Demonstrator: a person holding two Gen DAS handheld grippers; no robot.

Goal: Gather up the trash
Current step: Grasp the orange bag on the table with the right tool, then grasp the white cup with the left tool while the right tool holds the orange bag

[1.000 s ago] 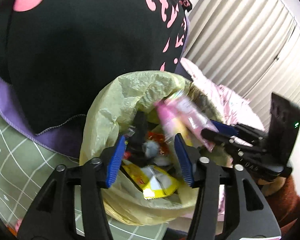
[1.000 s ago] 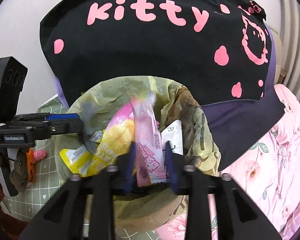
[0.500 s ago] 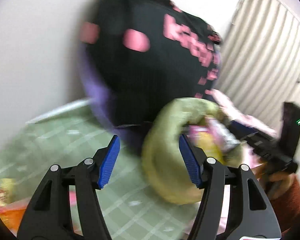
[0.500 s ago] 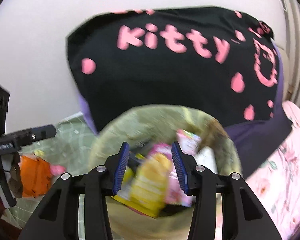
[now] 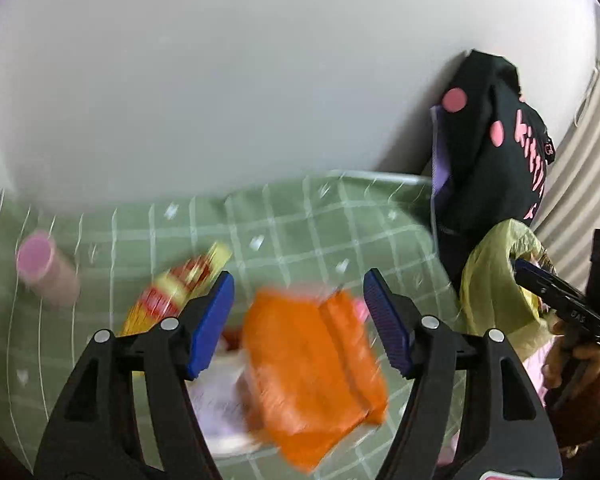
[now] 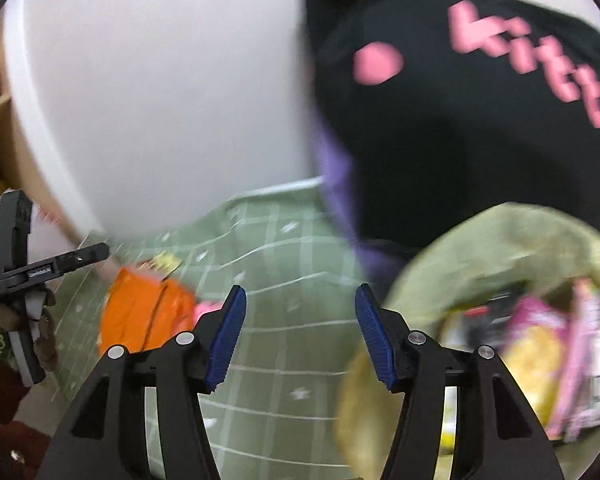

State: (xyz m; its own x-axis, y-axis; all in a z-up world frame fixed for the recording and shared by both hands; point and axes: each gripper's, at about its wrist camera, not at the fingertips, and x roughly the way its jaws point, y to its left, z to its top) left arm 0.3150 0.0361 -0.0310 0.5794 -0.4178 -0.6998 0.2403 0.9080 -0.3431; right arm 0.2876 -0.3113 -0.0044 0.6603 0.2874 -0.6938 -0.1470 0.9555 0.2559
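My left gripper [image 5: 298, 322] is open and empty, hovering over an orange wrapper [image 5: 312, 376] on the green checked sheet [image 5: 300, 236]. A red and yellow wrapper [image 5: 172, 292] and a white wrapper [image 5: 220, 412] lie beside it. My right gripper [image 6: 298, 332] is open and empty, just left of the yellow-green trash bag [image 6: 496, 240], which holds pink and yellow wrappers [image 6: 548, 356]. The orange wrapper [image 6: 140, 316] also shows in the right wrist view. The bag [image 5: 492, 292] shows at the right in the left wrist view.
A pink-capped tube [image 5: 44, 268] lies at the left on the sheet. A black pillow with pink lettering [image 6: 460, 120] leans on the white wall [image 5: 220, 80] behind the bag. A pink floral cloth [image 5: 540, 364] lies under the bag. Blinds [image 5: 588, 184] at the right.
My right gripper let the pink wrapper fall into the bag and drew left, open. My left gripper swung left away from the bag to above the orange wrapper.
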